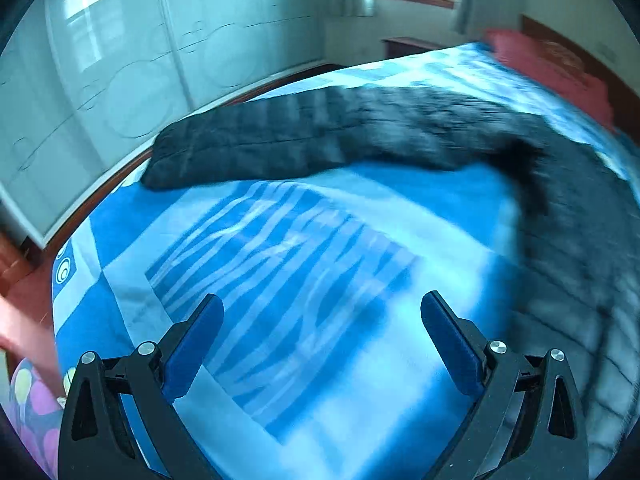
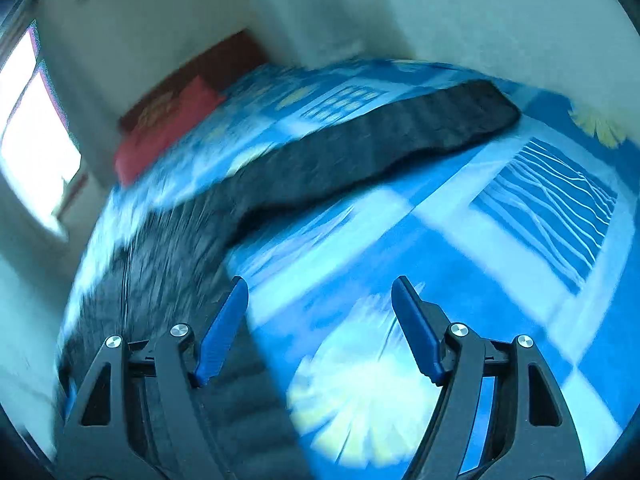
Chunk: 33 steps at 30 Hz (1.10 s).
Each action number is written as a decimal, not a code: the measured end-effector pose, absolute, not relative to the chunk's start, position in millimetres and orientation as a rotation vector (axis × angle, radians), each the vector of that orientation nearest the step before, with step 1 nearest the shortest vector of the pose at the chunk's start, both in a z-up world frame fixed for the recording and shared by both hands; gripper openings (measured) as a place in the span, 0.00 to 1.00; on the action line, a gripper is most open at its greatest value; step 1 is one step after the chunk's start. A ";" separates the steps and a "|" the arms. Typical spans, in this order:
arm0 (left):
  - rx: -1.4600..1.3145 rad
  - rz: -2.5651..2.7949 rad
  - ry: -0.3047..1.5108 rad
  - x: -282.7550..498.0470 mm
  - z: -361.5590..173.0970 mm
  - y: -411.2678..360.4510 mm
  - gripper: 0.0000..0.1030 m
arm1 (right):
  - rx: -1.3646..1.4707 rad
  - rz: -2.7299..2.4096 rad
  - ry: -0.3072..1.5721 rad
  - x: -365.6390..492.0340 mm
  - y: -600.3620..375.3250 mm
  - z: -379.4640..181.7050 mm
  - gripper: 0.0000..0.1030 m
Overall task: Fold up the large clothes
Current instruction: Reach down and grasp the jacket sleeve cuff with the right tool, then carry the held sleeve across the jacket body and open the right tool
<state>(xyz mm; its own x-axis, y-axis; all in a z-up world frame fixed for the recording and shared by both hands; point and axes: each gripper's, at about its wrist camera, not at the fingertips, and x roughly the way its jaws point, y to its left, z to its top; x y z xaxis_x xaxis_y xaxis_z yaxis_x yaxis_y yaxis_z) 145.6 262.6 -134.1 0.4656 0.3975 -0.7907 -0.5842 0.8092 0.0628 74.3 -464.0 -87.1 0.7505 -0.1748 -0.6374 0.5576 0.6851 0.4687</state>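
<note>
Quilted coat (image 1: 320,132) on bedspread (image 1: 320,240), pillow (image 1: 552,64) behind it

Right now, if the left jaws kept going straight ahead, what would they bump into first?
Probably the blue bedspread. The open left jaws point down at its striped patch, with nothing between. The dark coat lies further off.

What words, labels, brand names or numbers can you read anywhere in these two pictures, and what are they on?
None can be read.
Bedspread: stripes, circles and flower shapes only, no lettering.
Red pillow: a gold pattern, too blurred to tell if it holds any text.
Dark coat: no label shows.
Wardrobe: drawn curves, no words.
</note>
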 end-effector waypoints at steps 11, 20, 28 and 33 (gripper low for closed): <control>-0.326 0.696 0.921 149.0 -155.5 300.6 0.96 | 1.051 -0.525 0.386 91.6 -631.1 -150.2 0.72; -0.326 0.701 0.921 155.2 -162.2 296.6 0.96 | 1.002 -0.575 0.326 120.5 -673.2 -165.5 0.72; -0.312 0.711 0.925 152.6 -163.4 293.4 0.96 | 0.955 -0.645 0.301 136.6 -686.9 -167.1 0.45; -0.308 0.714 0.924 153.1 -163.9 292.7 0.96 | 0.859 -0.635 0.319 143.5 -672.0 -144.9 0.07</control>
